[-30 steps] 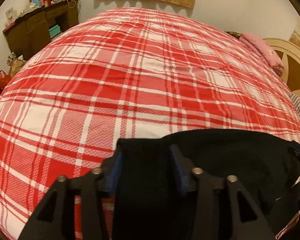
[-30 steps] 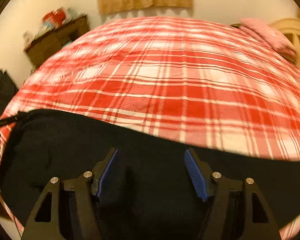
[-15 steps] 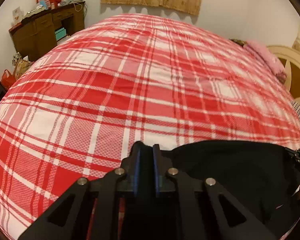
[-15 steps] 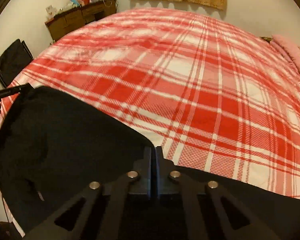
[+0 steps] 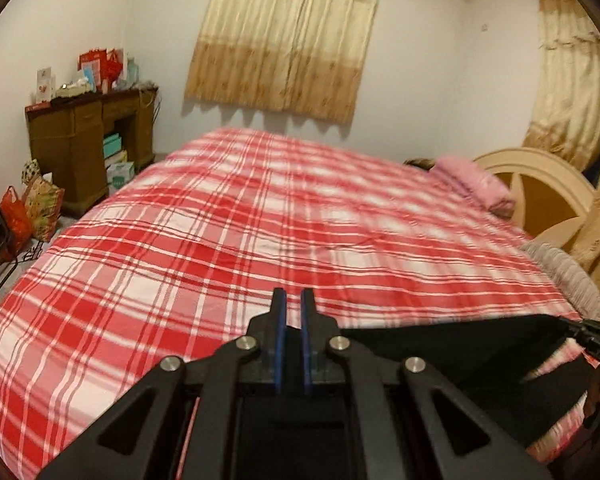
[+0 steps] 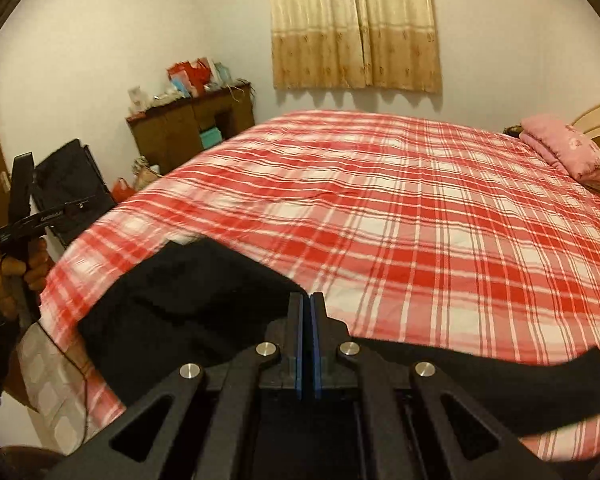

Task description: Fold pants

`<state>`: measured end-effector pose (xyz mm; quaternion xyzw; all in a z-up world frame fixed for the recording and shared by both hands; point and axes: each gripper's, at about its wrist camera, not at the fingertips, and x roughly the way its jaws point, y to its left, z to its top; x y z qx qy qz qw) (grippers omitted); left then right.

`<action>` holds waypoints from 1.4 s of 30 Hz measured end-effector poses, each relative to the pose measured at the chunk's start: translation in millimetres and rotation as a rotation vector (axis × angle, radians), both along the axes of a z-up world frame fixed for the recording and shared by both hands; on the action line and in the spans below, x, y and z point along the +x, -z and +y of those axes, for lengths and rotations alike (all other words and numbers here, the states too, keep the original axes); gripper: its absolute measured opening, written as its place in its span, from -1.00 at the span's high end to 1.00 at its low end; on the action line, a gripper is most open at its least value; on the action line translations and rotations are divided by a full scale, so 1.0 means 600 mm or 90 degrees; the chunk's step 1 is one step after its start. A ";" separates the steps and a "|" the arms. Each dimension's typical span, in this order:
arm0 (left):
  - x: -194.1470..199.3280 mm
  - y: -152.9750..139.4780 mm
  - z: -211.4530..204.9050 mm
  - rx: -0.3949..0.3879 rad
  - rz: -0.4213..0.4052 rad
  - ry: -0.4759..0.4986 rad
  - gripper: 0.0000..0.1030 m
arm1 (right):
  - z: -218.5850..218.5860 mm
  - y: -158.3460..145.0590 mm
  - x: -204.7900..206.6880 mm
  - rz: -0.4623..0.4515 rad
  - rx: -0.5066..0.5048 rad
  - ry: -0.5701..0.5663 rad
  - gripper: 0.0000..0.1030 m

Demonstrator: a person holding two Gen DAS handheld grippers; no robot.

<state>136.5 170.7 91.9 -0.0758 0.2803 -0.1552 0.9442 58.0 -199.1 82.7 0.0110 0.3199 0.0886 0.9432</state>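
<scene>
The black pants (image 5: 460, 344) hang lifted above the red plaid bed (image 5: 260, 220). Their top edge runs taut from my left gripper (image 5: 292, 300) to the right gripper (image 5: 598, 342) at the frame's right edge. The left gripper is shut, with black cloth running under its fingers. In the right wrist view my right gripper (image 6: 309, 300) is shut on the pants (image 6: 188, 304), which spread to its left and trail off to the right. A hand (image 6: 14, 280) at the far left holds the left gripper's handle; its fingertips are hard to make out there.
A pink folded blanket (image 5: 476, 184) lies by the cream headboard (image 5: 540, 188) at the bed's far right. A wooden desk (image 5: 80, 140) with clutter and bags (image 5: 32, 208) stands left of the bed. A black chair (image 6: 72, 184) stands near the bed's left corner.
Both grippers went from open around the pants' edge to shut on it. Then both rose and tilted up, lifting the black cloth off the bed.
</scene>
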 end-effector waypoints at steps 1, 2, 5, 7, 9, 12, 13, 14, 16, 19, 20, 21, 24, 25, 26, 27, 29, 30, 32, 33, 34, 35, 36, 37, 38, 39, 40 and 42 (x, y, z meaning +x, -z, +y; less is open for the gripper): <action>-0.022 0.004 0.001 0.002 -0.002 0.011 0.86 | 0.006 0.005 -0.019 0.002 0.003 -0.005 0.94; -0.035 0.009 -0.003 0.015 0.002 0.015 0.86 | 0.014 0.013 -0.038 0.006 0.006 -0.009 0.94; -0.069 0.034 -0.011 0.062 0.021 0.015 0.86 | 0.039 0.052 -0.086 0.021 0.005 -0.013 0.94; -0.076 0.052 -0.017 0.086 0.044 0.025 0.82 | 0.053 0.086 -0.108 0.037 -0.017 -0.015 0.94; -0.069 0.065 -0.024 0.100 0.067 0.026 0.79 | 0.059 0.125 -0.120 0.063 -0.020 -0.013 0.94; -0.043 0.075 -0.039 0.099 0.105 0.036 0.39 | 0.058 0.176 -0.129 0.096 -0.010 -0.005 0.94; -0.039 0.079 -0.043 0.101 0.109 0.033 0.25 | 0.060 0.189 -0.132 0.103 -0.009 -0.005 0.94; -0.038 0.083 -0.047 0.101 0.109 0.028 0.01 | 0.061 0.207 -0.129 0.114 -0.015 -0.001 0.93; -0.037 0.092 -0.062 0.097 0.114 0.027 -0.10 | 0.060 0.229 -0.128 0.129 -0.016 0.011 0.92; -0.053 0.112 -0.075 0.106 0.122 0.042 -0.10 | 0.045 0.251 -0.123 0.142 0.028 0.022 0.91; -0.064 0.123 -0.079 0.115 0.123 0.042 -0.10 | 0.039 0.249 -0.123 0.140 0.044 0.022 0.90; -0.076 0.131 -0.080 0.123 0.125 0.039 -0.10 | 0.037 0.248 -0.122 0.147 0.052 0.019 0.89; -0.111 0.167 -0.078 0.158 0.132 0.029 -0.11 | 0.027 0.232 -0.126 0.169 0.106 0.006 0.66; -0.122 0.181 -0.074 0.175 0.133 0.017 -0.11 | 0.021 0.220 -0.129 0.166 0.139 -0.003 0.30; -0.130 0.194 -0.070 0.184 0.137 0.007 -0.11 | 0.017 0.203 -0.133 0.152 0.166 -0.007 -0.20; -0.136 0.206 -0.065 0.188 0.144 0.005 -0.12 | 0.015 0.187 -0.136 0.131 0.186 -0.011 -0.40; -0.140 0.226 -0.058 0.194 0.160 -0.002 -0.12 | 0.017 0.148 -0.130 0.089 0.228 -0.032 -0.56; -0.144 0.228 -0.056 0.194 0.146 -0.003 -0.12 | 0.021 0.127 -0.120 0.069 0.248 -0.046 -0.56; -0.151 0.225 -0.058 0.204 0.131 -0.022 -0.13 | 0.038 0.098 -0.085 0.045 0.262 -0.064 -0.56; -0.151 0.224 -0.061 0.212 0.133 -0.025 -0.13 | 0.051 0.089 -0.055 0.046 0.262 -0.075 -0.56; -0.154 0.219 -0.060 0.209 0.129 -0.030 -0.13 | 0.067 0.088 -0.026 0.050 0.260 -0.088 -0.56; -0.157 0.212 -0.057 0.199 0.124 -0.035 -0.13 | 0.085 0.090 0.015 0.054 0.260 -0.104 -0.56; -0.162 0.204 -0.048 0.182 0.117 -0.038 -0.13 | 0.099 0.095 0.046 0.063 0.261 -0.114 -0.56; -0.168 0.195 -0.037 0.165 0.109 -0.045 -0.13 | 0.115 0.104 0.088 0.081 0.261 -0.127 -0.56; -0.172 0.187 -0.027 0.157 0.104 -0.053 -0.19 | 0.126 0.112 0.124 0.095 0.260 -0.132 -0.56; -0.180 0.178 -0.011 0.150 0.096 -0.068 -0.28 | 0.139 0.124 0.168 0.110 0.261 -0.136 -0.56; -0.183 0.173 0.000 0.150 0.091 -0.078 -0.30 | 0.151 0.135 0.208 0.128 0.263 -0.140 -0.56; -0.191 0.165 0.023 0.157 0.086 -0.098 -0.30 | 0.174 0.165 0.280 0.161 0.256 -0.129 -0.56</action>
